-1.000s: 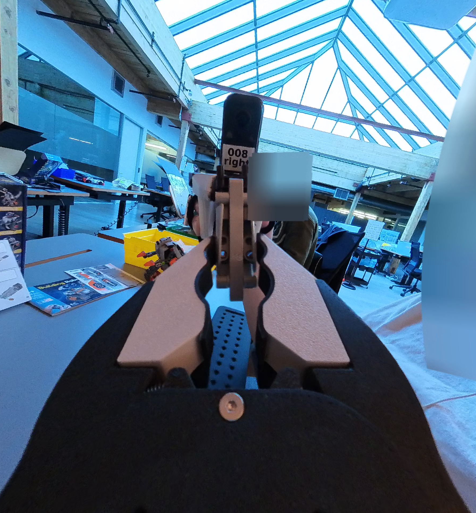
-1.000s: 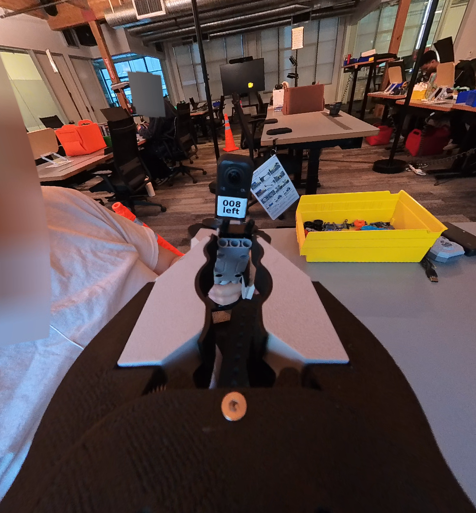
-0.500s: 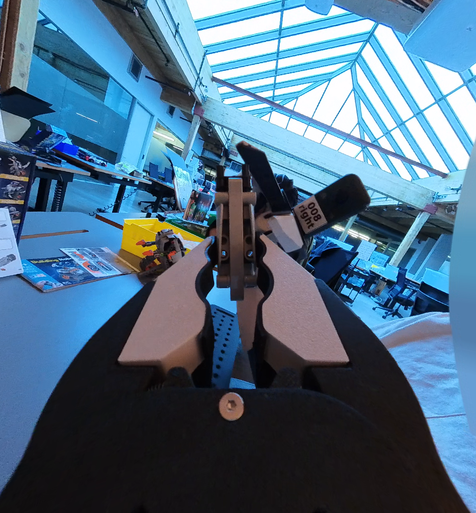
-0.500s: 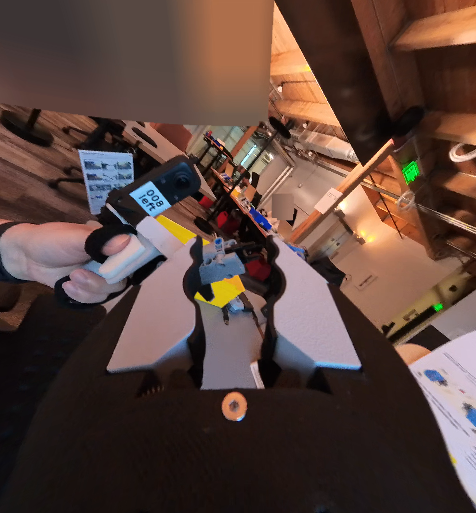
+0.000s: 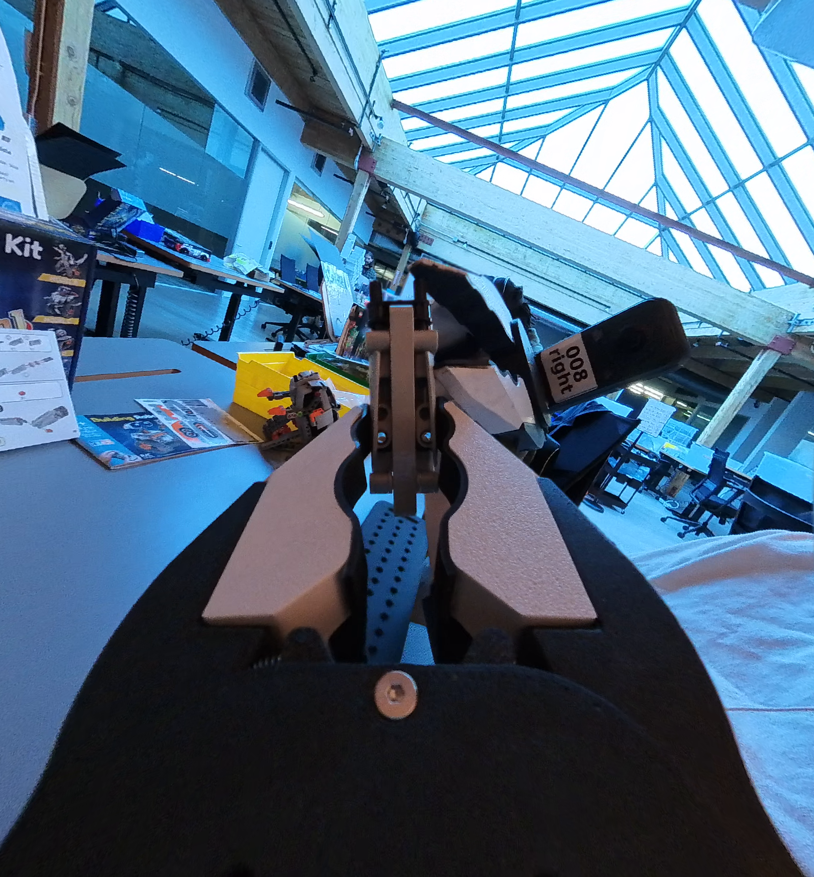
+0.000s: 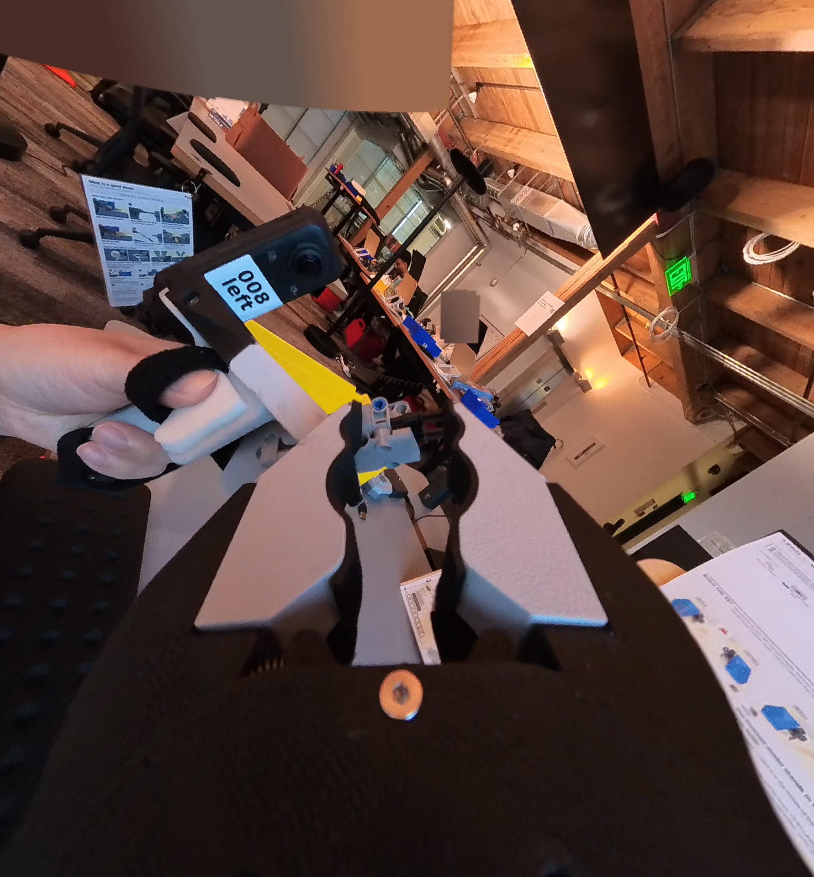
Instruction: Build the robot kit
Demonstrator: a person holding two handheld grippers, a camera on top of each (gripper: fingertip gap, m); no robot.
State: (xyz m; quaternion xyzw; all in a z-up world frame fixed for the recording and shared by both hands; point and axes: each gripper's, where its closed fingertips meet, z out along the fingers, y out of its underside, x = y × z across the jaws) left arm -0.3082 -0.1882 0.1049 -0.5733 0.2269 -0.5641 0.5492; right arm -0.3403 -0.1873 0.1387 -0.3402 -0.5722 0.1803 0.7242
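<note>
My left gripper (image 5: pixel 402 427) is shut on a grey building-brick assembly (image 5: pixel 401 379), held upright above the grey table (image 5: pixel 87 545). Two black pins stick out of its far end. My right gripper (image 6: pixel 398 436) meets it from the opposite side, rolled well over to one side. Its fingertips sit tight on either side of the assembly (image 6: pixel 391 443), grey block against one pad, black pins against the other. The right gripper's camera (image 5: pixel 614 351) shows tilted behind the assembly. A hand (image 6: pixel 39 375) holds the left gripper's handle, under its camera (image 6: pixel 272 275).
On the table to the left lie a yellow parts bin (image 5: pixel 272 379), a small grey and orange robot model (image 5: pixel 305 408), an instruction booklet (image 5: pixel 168 432), a white instruction sheet (image 5: pixel 16 389) and a dark kit box (image 5: pixel 25 294). Another printed sheet (image 6: pixel 751 664) lies lower right. A person's white shirt (image 5: pixel 751 640) is close on the right.
The right gripper has rolled far over around the assembly, so its view is tilted and the left gripper appears slanted. The left gripper has tipped slightly upward and kept its grip.
</note>
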